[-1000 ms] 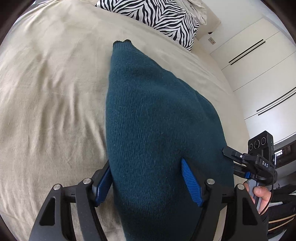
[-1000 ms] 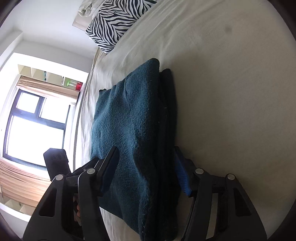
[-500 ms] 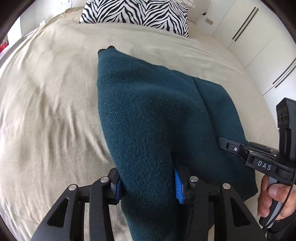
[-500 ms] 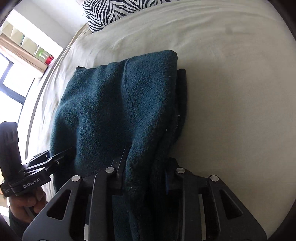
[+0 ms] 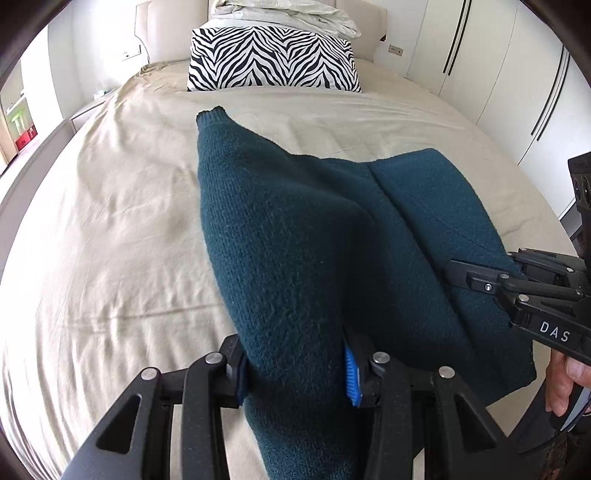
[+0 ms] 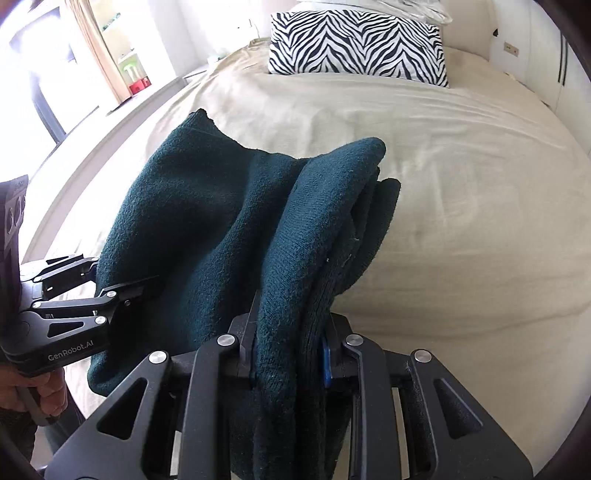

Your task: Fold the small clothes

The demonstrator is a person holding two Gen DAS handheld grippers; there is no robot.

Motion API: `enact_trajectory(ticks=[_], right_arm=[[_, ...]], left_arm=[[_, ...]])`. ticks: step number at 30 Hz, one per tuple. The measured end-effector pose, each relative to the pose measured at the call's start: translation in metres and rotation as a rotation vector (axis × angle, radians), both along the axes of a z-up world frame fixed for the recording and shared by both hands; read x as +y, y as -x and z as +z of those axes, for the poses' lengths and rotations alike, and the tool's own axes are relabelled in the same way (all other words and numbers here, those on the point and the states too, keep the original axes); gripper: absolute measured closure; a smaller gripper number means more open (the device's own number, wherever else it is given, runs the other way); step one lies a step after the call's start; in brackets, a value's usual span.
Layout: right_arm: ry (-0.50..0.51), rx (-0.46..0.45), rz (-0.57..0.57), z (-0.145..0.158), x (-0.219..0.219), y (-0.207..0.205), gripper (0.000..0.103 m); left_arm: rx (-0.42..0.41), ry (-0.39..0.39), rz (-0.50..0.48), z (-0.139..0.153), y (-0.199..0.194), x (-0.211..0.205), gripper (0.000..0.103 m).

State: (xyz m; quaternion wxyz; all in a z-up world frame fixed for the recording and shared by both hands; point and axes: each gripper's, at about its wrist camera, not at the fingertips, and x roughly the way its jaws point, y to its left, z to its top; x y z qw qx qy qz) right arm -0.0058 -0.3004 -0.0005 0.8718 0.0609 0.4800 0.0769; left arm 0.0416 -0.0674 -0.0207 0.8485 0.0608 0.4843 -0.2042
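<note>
A dark teal knitted sweater (image 5: 295, 229) lies folded lengthwise on the beige bed sheet (image 5: 110, 240). My left gripper (image 5: 295, 365) is shut on its near left edge, which is lifted off the bed. My right gripper (image 6: 288, 350) is shut on the near right edge, a thick stack of folded layers (image 6: 332, 229). Each gripper shows in the other's view: the right one (image 5: 480, 280) at the sweater's right side, the left one (image 6: 110, 295) at its left side. The far end of the sweater (image 5: 210, 114) rests on the bed.
A zebra-striped pillow (image 5: 273, 59) lies at the head of the bed with pale bedding (image 5: 280, 14) behind it. White wardrobe doors (image 5: 517, 74) stand to the right. A window with a curtain (image 6: 92, 48) is on the left.
Both grippers have closed on the near edge of the sweater and lifted it. The cameras have tilted up, so the headboard and pillow are now in full view.
</note>
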Motion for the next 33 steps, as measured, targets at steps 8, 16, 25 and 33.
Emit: enact_trajectory(ticks=[8, 16, 25, 33], right_arm=[[-0.056, 0.019, 0.106, -0.01, 0.091, 0.032, 0.081], [-0.068, 0.035, 0.105, -0.029, 0.123, 0.044, 0.081], [-0.134, 0.039, 0.039, -0.031, 0.089, 0.029, 0.081], [-0.256, 0.09, 0.008, -0.075, 0.058, 0.015, 0.079]], left_arm=[[0.004, -0.005, 0.063, -0.004, 0.039, 0.072, 0.061], [0.004, 0.033, 0.079, -0.019, 0.038, 0.087, 0.061], [-0.008, 0.072, 0.071, -0.016, 0.045, 0.087, 0.06], [0.046, 0.133, 0.085, -0.048, 0.029, 0.1, 0.051]])
